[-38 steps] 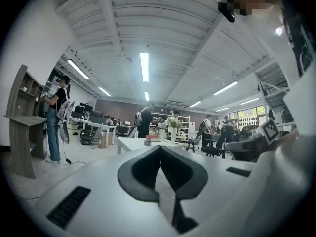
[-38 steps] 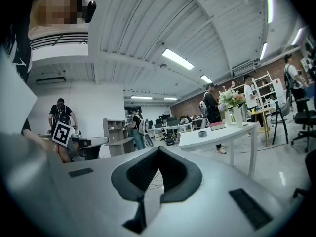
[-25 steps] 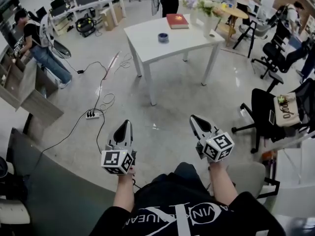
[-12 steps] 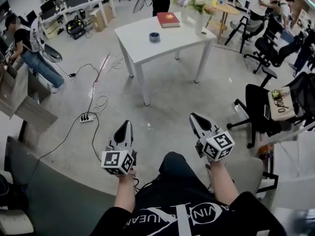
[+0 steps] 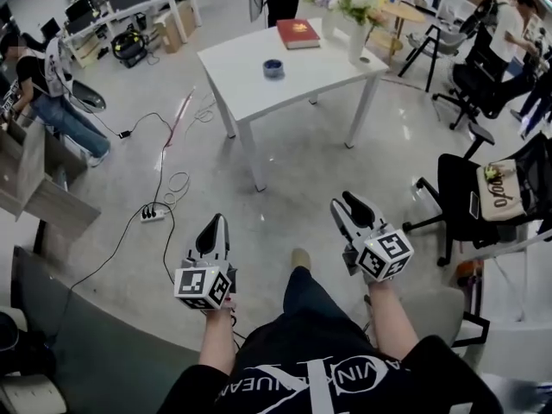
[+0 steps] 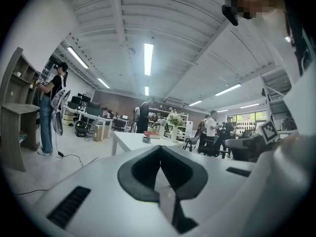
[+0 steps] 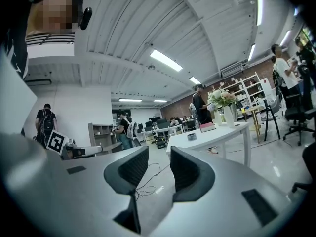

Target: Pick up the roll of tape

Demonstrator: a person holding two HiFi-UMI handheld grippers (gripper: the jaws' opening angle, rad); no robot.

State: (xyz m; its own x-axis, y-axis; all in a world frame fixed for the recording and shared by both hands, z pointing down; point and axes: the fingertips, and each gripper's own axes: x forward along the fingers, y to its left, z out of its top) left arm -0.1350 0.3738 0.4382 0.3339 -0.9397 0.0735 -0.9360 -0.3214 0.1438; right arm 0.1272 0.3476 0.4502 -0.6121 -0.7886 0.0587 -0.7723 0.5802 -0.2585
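Your right tongs [image 5: 347,205] have just been opening and are now standing released, nothing between them. Your left tongs [image 5: 215,224] are sitting clenched. The tape [image 5: 272,68] is lying on the tabletop [image 5: 319,63], well apart from both, so you are only readying the grasp.

My right claw [image 5: 350,203] has just opened; its jaws now stand apart with nothing between them. A shoe [image 5: 300,258] has come into view left of that claw, and the far table [image 5: 323,69] looks slightly nearer.
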